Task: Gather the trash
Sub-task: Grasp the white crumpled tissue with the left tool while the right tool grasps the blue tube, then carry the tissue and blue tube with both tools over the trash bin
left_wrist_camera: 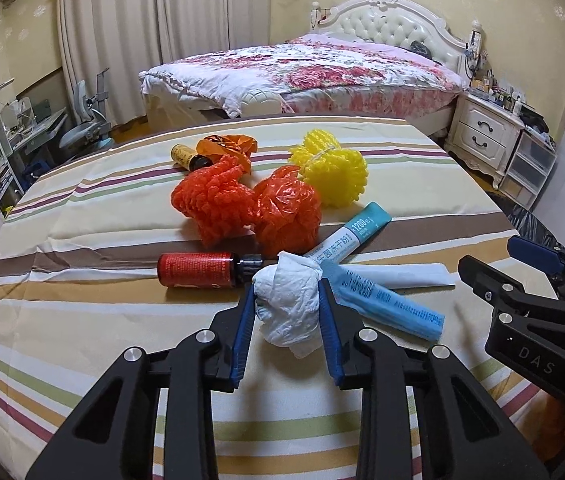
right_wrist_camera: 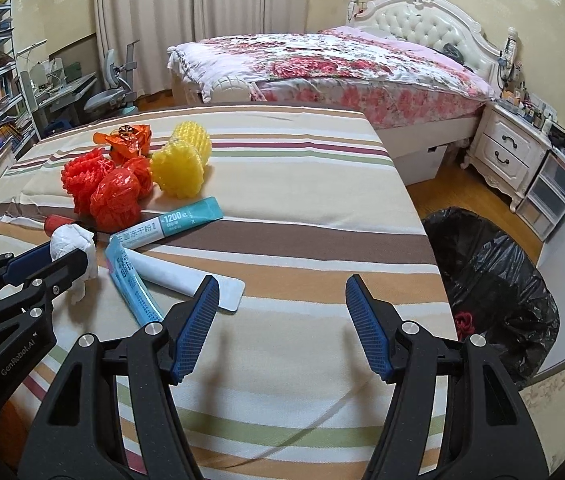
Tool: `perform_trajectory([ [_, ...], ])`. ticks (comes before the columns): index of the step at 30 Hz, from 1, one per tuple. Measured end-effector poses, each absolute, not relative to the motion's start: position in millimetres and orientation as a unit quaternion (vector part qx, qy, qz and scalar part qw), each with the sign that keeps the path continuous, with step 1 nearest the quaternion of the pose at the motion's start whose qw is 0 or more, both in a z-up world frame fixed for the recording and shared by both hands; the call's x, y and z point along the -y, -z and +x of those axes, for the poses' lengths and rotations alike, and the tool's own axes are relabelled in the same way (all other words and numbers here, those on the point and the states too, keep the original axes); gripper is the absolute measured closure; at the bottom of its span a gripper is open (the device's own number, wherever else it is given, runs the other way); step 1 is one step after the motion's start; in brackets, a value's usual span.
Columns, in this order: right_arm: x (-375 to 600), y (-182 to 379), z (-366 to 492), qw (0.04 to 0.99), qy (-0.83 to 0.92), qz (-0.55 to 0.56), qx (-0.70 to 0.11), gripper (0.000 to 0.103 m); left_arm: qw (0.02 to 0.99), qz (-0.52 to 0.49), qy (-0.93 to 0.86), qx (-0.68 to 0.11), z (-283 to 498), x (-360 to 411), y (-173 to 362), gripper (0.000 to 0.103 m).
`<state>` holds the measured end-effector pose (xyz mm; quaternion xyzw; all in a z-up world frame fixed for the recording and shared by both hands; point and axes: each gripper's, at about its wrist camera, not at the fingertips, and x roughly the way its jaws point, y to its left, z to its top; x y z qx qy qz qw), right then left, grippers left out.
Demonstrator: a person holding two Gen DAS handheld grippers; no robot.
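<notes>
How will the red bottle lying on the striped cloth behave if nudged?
The red bottle lies on its side and looks round, so it probably rolls. It seems rigid, unlike the crumpled white tissue beside its cap, so a push likely shifts it whole.

Warm, even indoor lighting from above, soft short shadows under the tongs on the striped bench (right_wrist_camera: 282, 216), sharp focus throughout, strong fisheye curvature with dark vignetted corners, slight glare on the black bag (right_wrist_camera: 494, 280)

White tissue (left_wrist_camera: 287, 304) — striped cloth (left_wrist_camera: 82, 216) (yellow net (left_wrist_camera: 332, 172))
</notes>
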<state>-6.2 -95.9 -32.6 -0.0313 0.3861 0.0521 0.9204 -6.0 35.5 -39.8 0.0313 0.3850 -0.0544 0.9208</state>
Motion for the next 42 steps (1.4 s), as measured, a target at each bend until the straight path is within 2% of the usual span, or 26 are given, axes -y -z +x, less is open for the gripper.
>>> perform_trajectory([
  [19, 37, 41, -20, 0.902, -0.128, -0.084, -0.403, 0.039, 0.922, -0.001, -0.004, -0.387, -27, -103, 42, 0.071],
  [22, 30, 45, -19, 0.896, -0.137, -0.096, -0.412, 0.052, 0.921, -0.007, -0.007, -0.389, -30, -108, 43, 0.071],
  [24, 26, 49, -20, 0.890, -0.146, -0.100, -0.419, 0.067, 0.921, -0.009, -0.008, -0.389, -31, -109, 45, 0.071],
  [30, 19, 49, -26, 0.888, -0.160, -0.108, -0.418, 0.084, 0.921, -0.012, -0.008, -0.389, -33, -110, 46, 0.071],
  [33, 16, 48, -28, 0.887, -0.165, -0.107, -0.418, 0.091, 0.921, -0.014, -0.008, -0.388, -34, -111, 46, 0.071],
  [42, 22, 33, -33, 0.897, -0.170, -0.085, -0.400, 0.092, 0.925, -0.021, -0.005, -0.379, -37, -111, 39, 0.071],
])
